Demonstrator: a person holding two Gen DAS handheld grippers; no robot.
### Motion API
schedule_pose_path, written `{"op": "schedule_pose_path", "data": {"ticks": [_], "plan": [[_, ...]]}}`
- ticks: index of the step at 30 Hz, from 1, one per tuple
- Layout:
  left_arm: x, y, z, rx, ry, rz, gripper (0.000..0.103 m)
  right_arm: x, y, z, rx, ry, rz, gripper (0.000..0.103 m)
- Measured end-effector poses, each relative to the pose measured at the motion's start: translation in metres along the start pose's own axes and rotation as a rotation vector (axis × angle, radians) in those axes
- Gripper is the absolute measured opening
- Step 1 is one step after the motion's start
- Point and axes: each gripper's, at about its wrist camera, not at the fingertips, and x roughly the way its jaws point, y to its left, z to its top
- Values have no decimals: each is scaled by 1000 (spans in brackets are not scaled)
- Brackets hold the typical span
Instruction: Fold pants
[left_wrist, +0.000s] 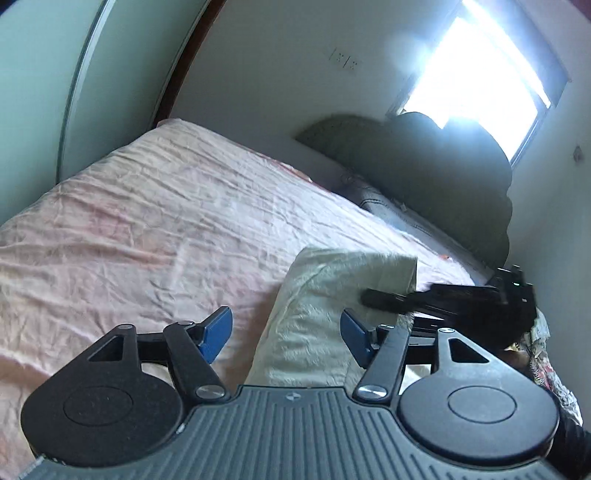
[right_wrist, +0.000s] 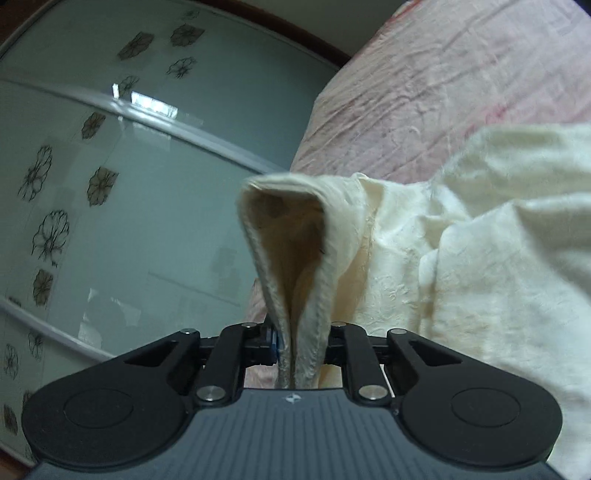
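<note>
Cream pants (left_wrist: 317, 314) lie on the pink bed sheet (left_wrist: 147, 229), just ahead of my left gripper (left_wrist: 286, 332), which is open and empty with its blue pads apart above the cloth. My right gripper (right_wrist: 301, 347) is shut on a hem edge of the pants (right_wrist: 291, 258) and holds it lifted, so the fabric stands up as a folded loop. The rest of the pants (right_wrist: 480, 258) is bunched on the bed to the right. The right gripper also shows in the left wrist view (left_wrist: 443, 299), dark, over the pants' right side.
A green wardrobe with flower-patterned sliding doors (right_wrist: 110, 184) stands beside the bed. Dark green bedding (left_wrist: 424, 173) is piled at the bed's far end under a bright window (left_wrist: 480, 74). Patterned cloth (left_wrist: 546, 362) lies at the right edge.
</note>
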Motion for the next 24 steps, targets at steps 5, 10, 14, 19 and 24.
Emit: {"op": "schedule_pose_path", "data": {"ticks": [5,10,14,19,24], "plan": [[19,-21,0,49,5,-36,67,-83,3,21,-79,-29,-62,12],[46,-28,-9,63,10,-5,68,-139,-17,22,-46,-86,-108,14],[42,-14,-9,-2,-15,58,68,-104,-31,0,33,-42,-61,29],[36,-8,-4,60,-38,144,68,-44,-39,-20,121,7,-21,68],[45,-1,-8,68,-15,157,69,-3,-19,-30,124,3,18,68]]}}
